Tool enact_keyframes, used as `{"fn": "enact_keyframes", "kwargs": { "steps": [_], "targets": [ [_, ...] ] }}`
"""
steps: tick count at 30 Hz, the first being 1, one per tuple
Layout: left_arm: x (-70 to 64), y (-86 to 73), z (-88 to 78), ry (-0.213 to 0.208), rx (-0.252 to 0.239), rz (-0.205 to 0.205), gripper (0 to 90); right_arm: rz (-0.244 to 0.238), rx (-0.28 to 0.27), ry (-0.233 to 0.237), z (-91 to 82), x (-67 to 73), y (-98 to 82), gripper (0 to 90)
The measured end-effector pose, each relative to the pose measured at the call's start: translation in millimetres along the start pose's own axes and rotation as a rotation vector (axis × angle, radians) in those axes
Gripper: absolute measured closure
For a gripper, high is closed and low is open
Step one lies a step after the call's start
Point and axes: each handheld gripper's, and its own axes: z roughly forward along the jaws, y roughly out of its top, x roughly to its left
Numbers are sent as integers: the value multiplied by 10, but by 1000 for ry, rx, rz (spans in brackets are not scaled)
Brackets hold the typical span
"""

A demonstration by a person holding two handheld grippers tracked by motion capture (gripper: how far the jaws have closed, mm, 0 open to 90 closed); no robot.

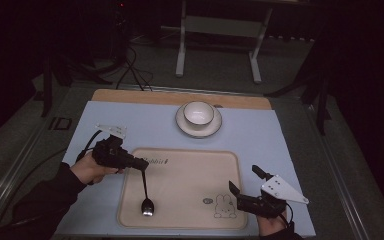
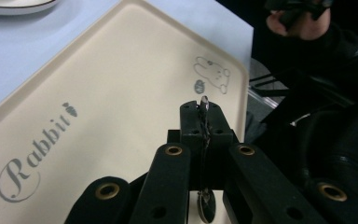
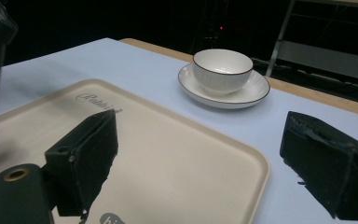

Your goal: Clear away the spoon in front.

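Left gripper (image 1: 141, 163) clamped on one spoon (image 1: 146, 199) by the handle, bowl end hanging over one tray (image 1: 190, 170); right gripper (image 1: 245, 182) spread wide, near right. One bowl (image 1: 198, 113) on one saucer (image 1: 182, 122), far.

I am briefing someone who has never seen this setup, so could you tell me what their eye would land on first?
Probably the dark spoon, hanging bowl-down from the shut jaws of the left gripper over the left part of the cream tray with its rabbit drawing. Next, the white bowl on its saucer at the far side of the pale blue mat. The right gripper rests open at the tray's right edge.
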Motion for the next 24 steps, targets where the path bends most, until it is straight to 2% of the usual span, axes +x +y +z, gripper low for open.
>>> {"fn": "enact_keyframes", "kwargs": {
  "steps": [2, 4, 10, 16, 24],
  "targets": [
    [34, -18, 39, -13, 6, -9, 896, -1, 0, 0, -1, 2, 1, 112],
    [61, -32, 65, -22, 12, -2, 895, -1, 0, 1, -1, 2, 1, 111],
    [159, -71, 110, -25, 4, -24, 893, 2, 1, 4, 3, -6, -3, 112],
    [259, -108, 140, 16, -43, -32, 873, -1, 2, 6, 6, 1, -2, 112],
    [369, -149, 229, 61, -63, -39, 843, 2, 3, 4, 10, -9, -5, 112]
  ]
}}
